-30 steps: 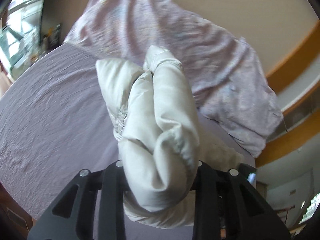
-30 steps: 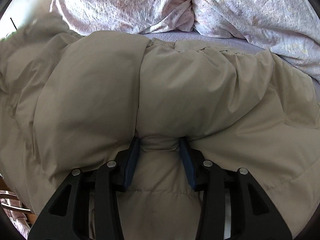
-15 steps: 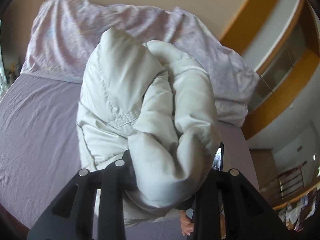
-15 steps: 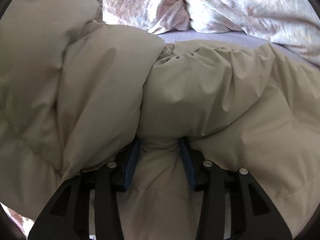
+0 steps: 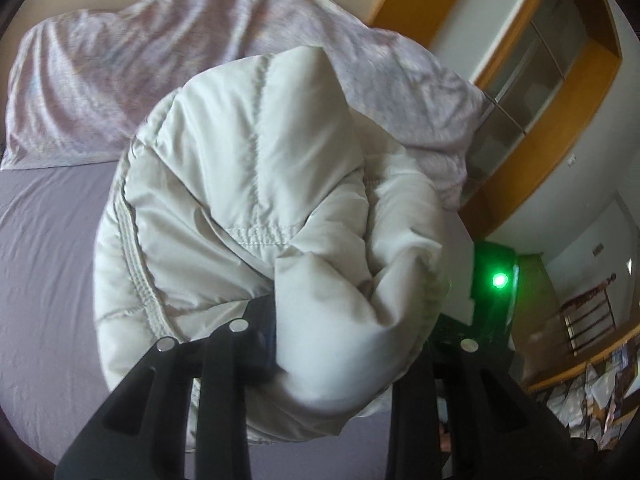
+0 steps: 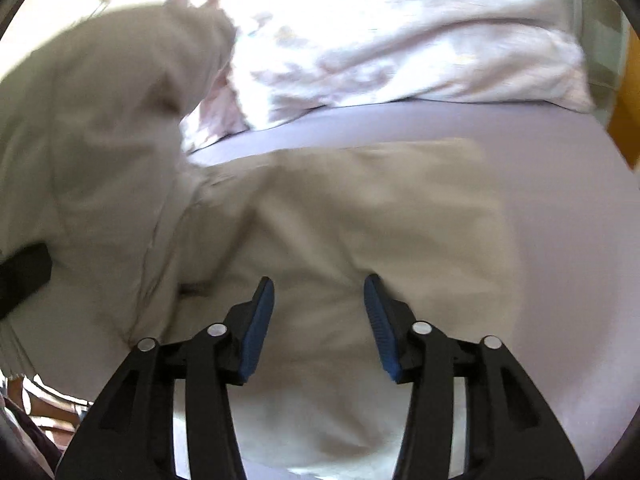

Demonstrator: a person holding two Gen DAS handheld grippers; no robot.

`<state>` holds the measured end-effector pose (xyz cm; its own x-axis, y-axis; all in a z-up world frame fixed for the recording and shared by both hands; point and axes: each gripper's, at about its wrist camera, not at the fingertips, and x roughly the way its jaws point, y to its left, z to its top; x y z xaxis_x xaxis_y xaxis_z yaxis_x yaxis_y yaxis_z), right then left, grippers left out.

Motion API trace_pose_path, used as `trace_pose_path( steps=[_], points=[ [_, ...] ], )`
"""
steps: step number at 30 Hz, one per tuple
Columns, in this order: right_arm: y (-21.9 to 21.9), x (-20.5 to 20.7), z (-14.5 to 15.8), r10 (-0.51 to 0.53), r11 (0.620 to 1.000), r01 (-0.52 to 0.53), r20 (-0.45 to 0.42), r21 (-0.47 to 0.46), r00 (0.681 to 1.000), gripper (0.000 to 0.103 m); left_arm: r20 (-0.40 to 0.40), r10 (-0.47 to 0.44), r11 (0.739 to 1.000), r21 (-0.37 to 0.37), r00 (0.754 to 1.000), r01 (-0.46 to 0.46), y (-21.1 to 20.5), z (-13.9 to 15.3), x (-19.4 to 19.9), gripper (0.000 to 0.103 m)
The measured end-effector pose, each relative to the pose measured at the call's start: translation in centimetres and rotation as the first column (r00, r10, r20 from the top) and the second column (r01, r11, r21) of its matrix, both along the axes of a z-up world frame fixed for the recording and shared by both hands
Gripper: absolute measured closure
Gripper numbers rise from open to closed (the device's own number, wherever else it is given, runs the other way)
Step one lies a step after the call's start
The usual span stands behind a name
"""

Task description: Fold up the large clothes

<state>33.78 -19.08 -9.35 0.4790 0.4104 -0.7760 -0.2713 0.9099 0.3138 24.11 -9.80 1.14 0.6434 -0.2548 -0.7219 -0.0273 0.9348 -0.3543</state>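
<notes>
The left gripper (image 5: 344, 336) pinches a bunched fold of the puffy jacket (image 5: 260, 184) at frame centre, above the bed (image 5: 48, 264). The right gripper (image 6: 319, 320), jaws spread, probably just released; mid-fold, next it needs a fresh edge.

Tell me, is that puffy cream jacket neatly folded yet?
No. The jacket is bunched into a lump clamped in the left gripper, with more of it lying rumpled on the bed sheet.
</notes>
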Motion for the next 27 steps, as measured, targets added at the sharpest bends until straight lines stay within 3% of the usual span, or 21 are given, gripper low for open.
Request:
trace_pose_path(
  steps=[9,17,19,21,24,27],
  points=[
    [-9.8,-1.0,-0.5,-0.181,0.984,0.181,-0.019,0.006,0.983,0.051,-0.088,-0.148,0.989,0.011,0.985,0.149,-8.2,-2.8,1.2,0.074],
    [-15.7,-1.3,-0.7,-0.293,0.956,0.294,-0.038,0.015,0.955,0.051,-0.149,-0.216,0.972,0.066,0.965,0.228,-12.8,-4.3,1.8,0.069],
    [-16.5,-1.4,-0.3,-0.305,0.952,0.305,-0.036,0.021,0.952,0.051,-0.150,-0.236,0.965,0.077,0.960,0.250,-13.5,-4.0,1.7,0.061],
    [-17.2,-1.2,0.6,-0.311,0.950,0.312,-0.026,0.034,0.950,0.051,-0.135,-0.274,0.957,0.058,0.952,0.283,-14.0,-3.0,1.0,0.041],
    [-17.5,-0.9,2.4,-0.293,0.954,0.293,-0.002,0.062,0.956,0.051,-0.094,-0.309,0.946,0.070,0.947,0.316,-14.4,-1.1,0.2,0.031],
    [-16.7,-0.3,4.7,-0.246,0.964,0.241,0.034,0.109,0.969,0.051,-0.056,-0.296,0.950,0.082,0.953,0.300,-13.3,1.0,-0.8,0.028]
  ],
)
